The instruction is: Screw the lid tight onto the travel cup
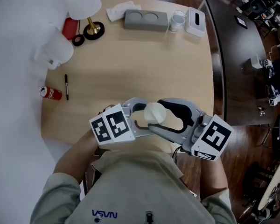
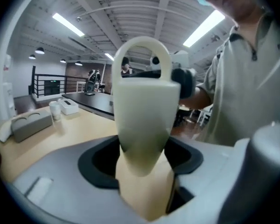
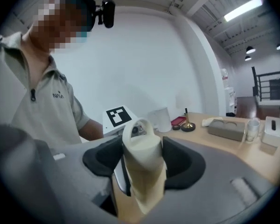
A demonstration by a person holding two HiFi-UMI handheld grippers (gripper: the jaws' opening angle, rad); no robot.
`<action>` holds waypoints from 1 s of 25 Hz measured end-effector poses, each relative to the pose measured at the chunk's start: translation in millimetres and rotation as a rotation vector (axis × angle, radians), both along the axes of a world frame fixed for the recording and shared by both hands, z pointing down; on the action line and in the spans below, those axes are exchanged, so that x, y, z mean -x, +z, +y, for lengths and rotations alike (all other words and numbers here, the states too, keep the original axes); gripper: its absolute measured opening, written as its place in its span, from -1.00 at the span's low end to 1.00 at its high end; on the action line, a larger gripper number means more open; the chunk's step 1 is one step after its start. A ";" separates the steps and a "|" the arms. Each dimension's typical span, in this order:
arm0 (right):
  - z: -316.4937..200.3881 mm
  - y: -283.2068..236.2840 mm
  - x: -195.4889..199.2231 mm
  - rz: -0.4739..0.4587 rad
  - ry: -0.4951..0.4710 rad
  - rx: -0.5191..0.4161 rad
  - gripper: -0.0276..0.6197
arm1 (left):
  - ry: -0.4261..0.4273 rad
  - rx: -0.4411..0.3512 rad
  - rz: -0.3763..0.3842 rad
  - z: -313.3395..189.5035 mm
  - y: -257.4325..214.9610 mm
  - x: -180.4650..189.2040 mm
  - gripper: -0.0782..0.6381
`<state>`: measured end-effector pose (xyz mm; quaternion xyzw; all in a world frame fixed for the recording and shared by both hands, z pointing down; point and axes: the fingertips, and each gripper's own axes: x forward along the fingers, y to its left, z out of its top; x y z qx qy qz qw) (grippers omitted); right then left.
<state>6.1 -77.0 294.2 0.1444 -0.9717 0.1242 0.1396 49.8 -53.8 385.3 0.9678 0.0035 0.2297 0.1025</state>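
Note:
A cream travel cup (image 1: 154, 112) with a loop-handled lid hangs above the near edge of the wooden table (image 1: 144, 69), close to the person's chest. My left gripper (image 1: 142, 117) comes in from the left and is shut on the cup; in the left gripper view the cup (image 2: 144, 120) fills the gap between the dark pads (image 2: 100, 160). My right gripper (image 1: 171, 120) comes in from the right. In the right gripper view the lid (image 3: 142, 146) sits between the black pads (image 3: 105, 160), which lie against both of its sides. The cup's lower part is hidden by the jaws.
On the left of the table lie a red can (image 1: 51, 93) and a black pen (image 1: 66, 86). At the far edge stand a grey two-well holder (image 1: 146, 20), a white mug (image 1: 177, 20), a white box (image 1: 195, 21), a brass-footed stand (image 1: 93, 30) and a cloth (image 1: 121, 9).

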 end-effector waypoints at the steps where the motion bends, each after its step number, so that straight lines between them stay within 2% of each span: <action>1: -2.2 6.9 3.3 0.035 0.013 -0.031 -0.09 | -0.040 -0.023 -0.006 -6.5 6.7 0.3 0.07; 5: -16.4 33.8 4.4 0.143 0.084 -0.111 -0.10 | -0.241 -0.110 -0.028 -39.0 38.0 4.3 0.07; 8: -28.1 53.2 -6.7 0.154 0.144 -0.063 -0.09 | -0.344 -0.143 -0.049 -54.5 67.9 2.4 0.07; 11: -36.2 66.7 -17.4 0.131 0.207 0.013 -0.09 | -0.401 -0.168 -0.047 -65.2 91.5 -4.4 0.07; 15: -44.1 88.8 -21.4 0.134 0.266 0.075 -0.09 | -0.432 -0.255 -0.092 -76.7 123.4 -9.5 0.07; 17: -48.1 97.2 -21.4 0.139 0.287 0.089 -0.09 | -0.431 -0.274 -0.096 -80.6 133.3 -12.0 0.07; 21: -58.0 100.5 -22.8 0.136 0.325 0.103 -0.09 | -0.417 -0.252 -0.058 -88.3 134.2 -18.6 0.07; 25: -60.8 100.0 -21.9 0.121 0.339 0.123 -0.09 | -0.420 -0.186 -0.012 -91.2 133.7 -13.8 0.08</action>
